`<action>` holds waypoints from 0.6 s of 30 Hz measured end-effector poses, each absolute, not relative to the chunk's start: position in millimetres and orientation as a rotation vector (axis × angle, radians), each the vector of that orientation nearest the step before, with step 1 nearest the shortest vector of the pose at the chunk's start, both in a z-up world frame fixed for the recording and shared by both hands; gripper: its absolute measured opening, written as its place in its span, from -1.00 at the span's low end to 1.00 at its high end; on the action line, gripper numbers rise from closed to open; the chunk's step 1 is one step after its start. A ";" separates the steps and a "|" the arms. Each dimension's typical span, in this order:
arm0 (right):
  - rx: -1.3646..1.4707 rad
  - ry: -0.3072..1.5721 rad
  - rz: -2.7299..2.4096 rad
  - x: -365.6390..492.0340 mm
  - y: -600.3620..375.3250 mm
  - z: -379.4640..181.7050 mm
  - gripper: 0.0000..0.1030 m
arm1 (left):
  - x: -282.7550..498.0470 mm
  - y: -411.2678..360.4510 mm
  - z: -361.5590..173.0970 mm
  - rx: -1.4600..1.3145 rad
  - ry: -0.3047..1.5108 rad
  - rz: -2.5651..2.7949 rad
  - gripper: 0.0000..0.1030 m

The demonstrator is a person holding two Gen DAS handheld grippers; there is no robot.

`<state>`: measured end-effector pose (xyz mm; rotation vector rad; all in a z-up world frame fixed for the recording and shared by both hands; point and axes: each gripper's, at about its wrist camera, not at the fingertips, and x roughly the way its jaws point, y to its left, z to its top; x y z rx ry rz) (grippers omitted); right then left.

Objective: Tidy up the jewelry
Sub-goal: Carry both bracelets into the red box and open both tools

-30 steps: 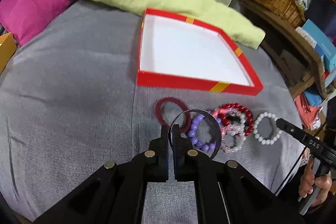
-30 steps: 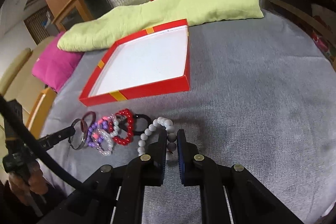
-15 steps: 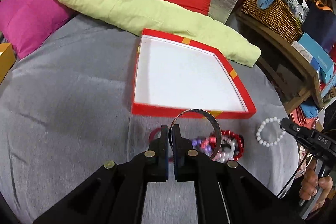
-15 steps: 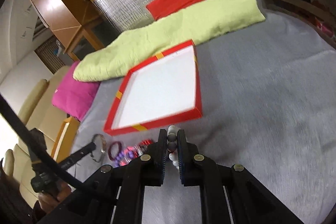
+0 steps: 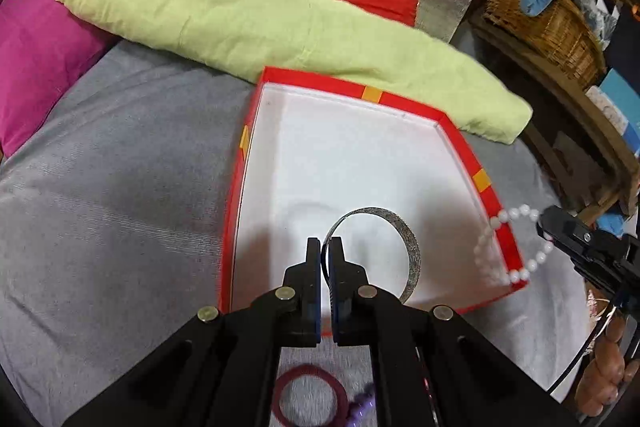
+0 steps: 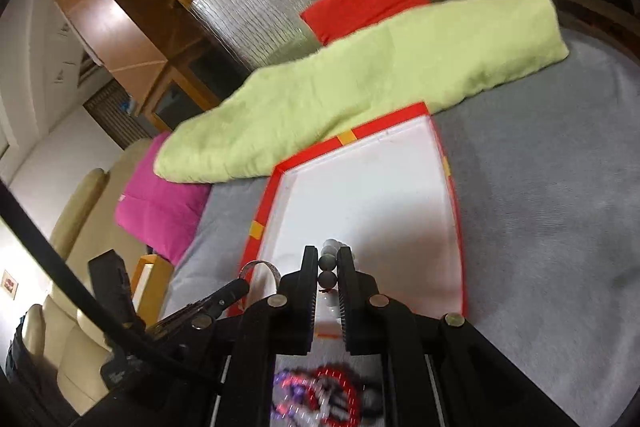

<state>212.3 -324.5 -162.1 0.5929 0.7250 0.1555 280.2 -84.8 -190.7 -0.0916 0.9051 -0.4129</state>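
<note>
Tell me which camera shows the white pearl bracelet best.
The left wrist view: the white pearl bracelet hangs there as an open loop from the right gripper, over the red box's right rim. The right wrist view shows only a few beads pinched between that gripper's own fingers; the rest is hidden.

Both tools carried the silver bangle point(image 5: 404, 239) and pearl bracelet point(image 5: 516, 219) over the red box point(image 5: 486, 183).
</note>
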 end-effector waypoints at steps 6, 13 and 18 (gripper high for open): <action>0.599 0.777 0.151 244.2 -324.9 -184.7 -0.79 | 293.1 -91.9 -201.0 -0.078 0.912 -0.390 -0.92; 0.655 0.775 0.049 244.0 -349.5 -191.2 -0.68 | 297.8 -80.1 -206.4 -0.120 0.937 -0.355 -0.91; 0.671 0.774 0.039 232.1 -355.8 -183.1 -0.66 | 285.6 -72.6 -197.3 -0.108 0.918 -0.364 -0.80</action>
